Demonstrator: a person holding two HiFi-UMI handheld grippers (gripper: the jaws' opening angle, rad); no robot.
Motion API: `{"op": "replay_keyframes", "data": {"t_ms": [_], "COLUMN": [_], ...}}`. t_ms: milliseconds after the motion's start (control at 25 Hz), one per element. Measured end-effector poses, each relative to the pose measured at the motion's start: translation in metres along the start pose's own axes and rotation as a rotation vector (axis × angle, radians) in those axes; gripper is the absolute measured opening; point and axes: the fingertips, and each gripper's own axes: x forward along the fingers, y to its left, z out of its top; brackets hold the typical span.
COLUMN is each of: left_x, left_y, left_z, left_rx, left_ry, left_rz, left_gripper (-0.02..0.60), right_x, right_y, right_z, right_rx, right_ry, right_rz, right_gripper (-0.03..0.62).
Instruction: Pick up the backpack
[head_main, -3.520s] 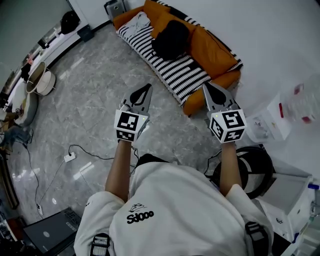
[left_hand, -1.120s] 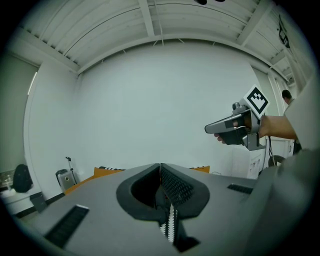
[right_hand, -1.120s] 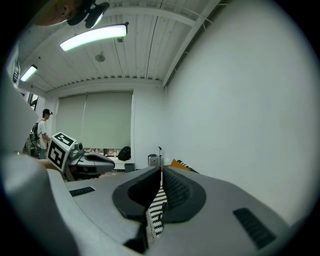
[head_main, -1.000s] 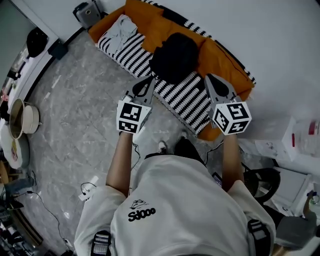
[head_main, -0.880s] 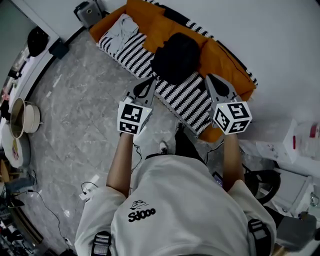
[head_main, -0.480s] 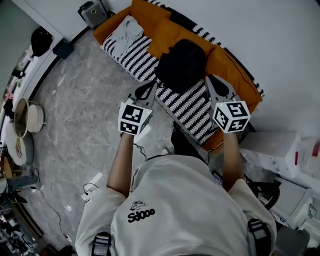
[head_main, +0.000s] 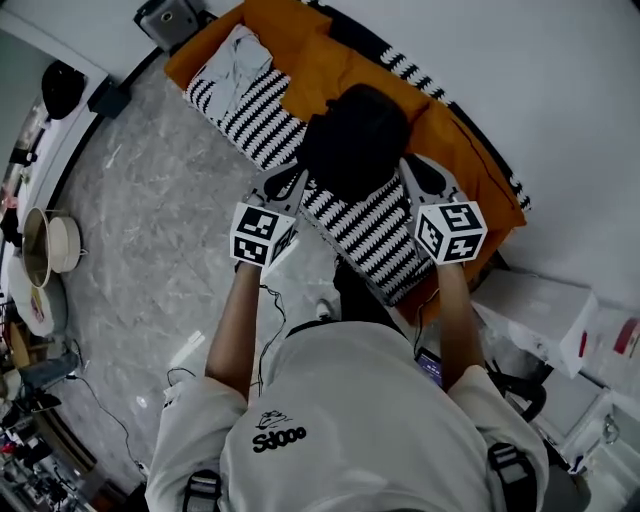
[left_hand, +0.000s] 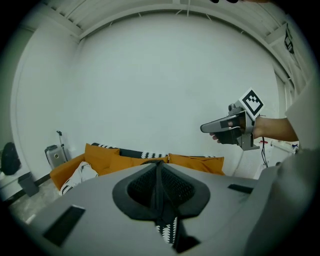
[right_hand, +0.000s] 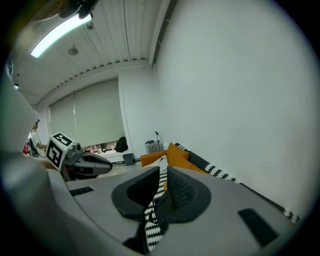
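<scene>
The black backpack (head_main: 355, 140) sits on an orange sofa (head_main: 455, 150) with a black-and-white striped cover (head_main: 365, 225). In the head view my left gripper (head_main: 297, 177) hangs just left of the backpack's lower edge and my right gripper (head_main: 412, 166) just right of it, both above the striped cover. Both are shut with nothing held. The left gripper view shows its shut jaws (left_hand: 159, 167) hiding most of the backpack, with the right gripper (left_hand: 225, 129) off to the right. In the right gripper view its jaws (right_hand: 163, 176) are closed, stripes showing through the slit, and the left gripper (right_hand: 82, 164) is at left.
A white wall runs behind the sofa. White boxes (head_main: 545, 315) stand on the floor to the right. A grey case (head_main: 165, 15) stands at the sofa's far end. Pots (head_main: 48, 245) sit at the left edge, and a cable (head_main: 268, 305) trails on the marble floor.
Both grippers have travelled forward and down toward the sofa together. The backpack, formerly ahead of their tips, now lies between them in the head view. Jaws stayed shut.
</scene>
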Motion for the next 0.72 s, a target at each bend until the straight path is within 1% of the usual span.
{"op": "replay_keyframes", "data": {"t_ms": [280,320,360,400,480,520,560,600,720], "left_x": [0.076,0.085,0.093,0.101,0.120,0.130,0.140,0.149,0.170], "left_y": [0.034,0.038,0.042,0.046,0.050,0.051,0.050,0.048,0.049], "left_z": [-0.017,-0.019,-0.022,-0.024,-0.029,-0.032,-0.035,-0.038,-0.047], "left_rx": [-0.022,-0.026,-0.033,-0.040,-0.052,-0.056,-0.058,-0.057,-0.027], "left_ry": [0.080,0.088,0.096,0.104,0.119,0.128,0.140,0.153,0.181], "left_rz": [-0.018,-0.021,-0.023,-0.024,-0.030,-0.040,-0.053,-0.065,-0.078], "left_gripper": [0.025,0.025,0.025,0.025,0.026,0.042,0.092,0.122,0.123], "right_x": [0.059,0.067,0.075,0.082,0.096,0.102,0.108,0.113,0.129], "right_y": [-0.054,-0.059,-0.063,-0.067,-0.077,-0.083,-0.089,-0.095,-0.107], "right_z": [-0.019,-0.021,-0.023,-0.026,-0.032,-0.036,-0.039,-0.044,-0.057], "right_rx": [0.059,0.068,0.075,0.081,0.093,0.101,0.111,0.122,0.163], "right_ry": [0.058,0.068,0.078,0.089,0.104,0.109,0.114,0.119,0.133], "right_rz": [-0.024,-0.020,-0.014,-0.009,-0.004,-0.005,-0.006,-0.006,0.006], "right_gripper": [0.043,0.061,0.105,0.129,0.133,0.138,0.142,0.146,0.150]}}
